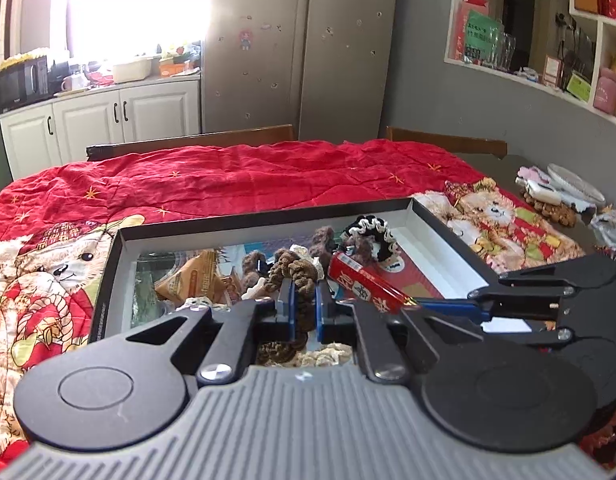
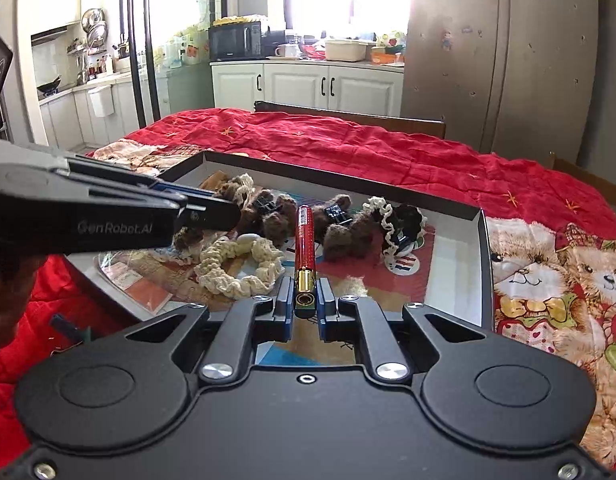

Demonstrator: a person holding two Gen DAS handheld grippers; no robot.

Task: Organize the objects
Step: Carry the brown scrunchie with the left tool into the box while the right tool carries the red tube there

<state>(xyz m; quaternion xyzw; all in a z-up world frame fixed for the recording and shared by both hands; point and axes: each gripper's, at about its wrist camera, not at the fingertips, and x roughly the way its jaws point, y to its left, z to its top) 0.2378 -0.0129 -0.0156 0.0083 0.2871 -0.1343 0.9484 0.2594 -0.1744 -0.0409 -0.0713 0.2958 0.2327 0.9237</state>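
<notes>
A shallow black-rimmed box [image 1: 268,216] lies on the red cloth and holds several hair scrunchies. My left gripper [image 1: 304,302] is shut on a brown scrunchie [image 1: 298,276] over the box's near side. My right gripper [image 2: 306,300] is shut on the gold end of a red tube [image 2: 305,240], which points out over the box [image 2: 483,248]. The tube [image 1: 363,286] and the right gripper [image 1: 447,305] also show in the left wrist view. A cream scrunchie [image 2: 244,264], brown fuzzy ones [image 2: 343,228] and a black-and-white one [image 1: 369,236] lie in the box.
A red bear-print cloth [image 1: 248,176] covers the table. More small items [image 1: 547,196] lie on the table's far right. Wooden chair backs [image 1: 212,140] stand behind the table. The left gripper's body [image 2: 88,212] reaches in from the left in the right wrist view.
</notes>
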